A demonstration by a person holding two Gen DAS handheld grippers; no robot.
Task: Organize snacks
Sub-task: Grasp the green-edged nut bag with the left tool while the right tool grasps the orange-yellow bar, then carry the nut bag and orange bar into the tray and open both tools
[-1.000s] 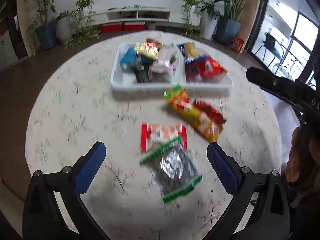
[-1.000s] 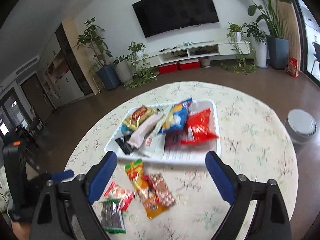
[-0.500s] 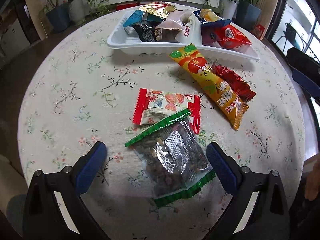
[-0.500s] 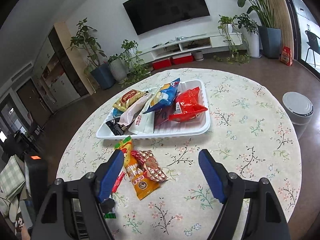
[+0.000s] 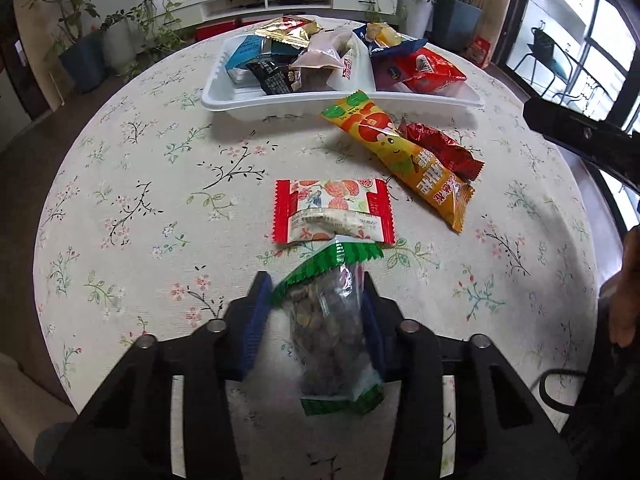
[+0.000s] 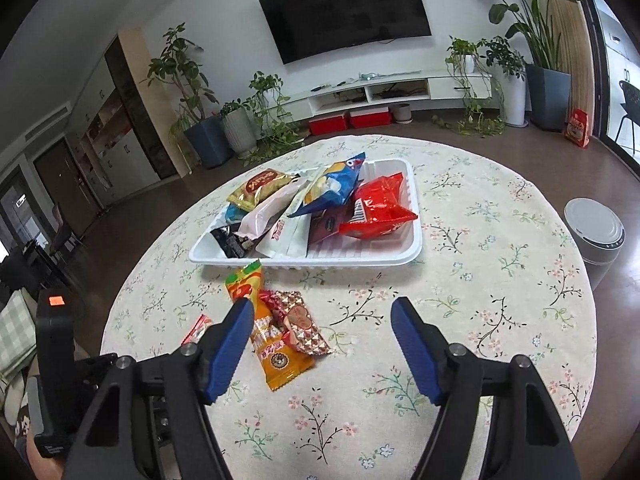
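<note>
My left gripper [image 5: 316, 296] is shut on a clear green-edged bag of dark nuts [image 5: 332, 320], held at the near side of the round table. Just beyond it lies a red-and-white candy packet [image 5: 332, 210]. Further right lie a long orange-yellow snack bag [image 5: 400, 156] and a dark red packet [image 5: 440, 146]. A white tray [image 5: 248, 108] at the far side holds several snack bags. My right gripper [image 6: 322, 334] is open and empty above the table; the orange bag [image 6: 272, 332] and a brown-red packet [image 6: 298, 320] lie by its left finger, with the tray [image 6: 360, 260] beyond.
The round table has a floral cloth [image 6: 480, 280]. A grey bin [image 6: 596, 236] stands on the floor to the right. Potted plants [image 6: 204, 128] and a TV shelf [image 6: 380, 92] line the far wall. The left handset [image 6: 56, 360] shows at the right wrist view's left edge.
My left gripper has come down and closed on the green-edged nut bag, which was lying flat between open fingers. My right gripper has dropped lower toward the table and stays open.
</note>
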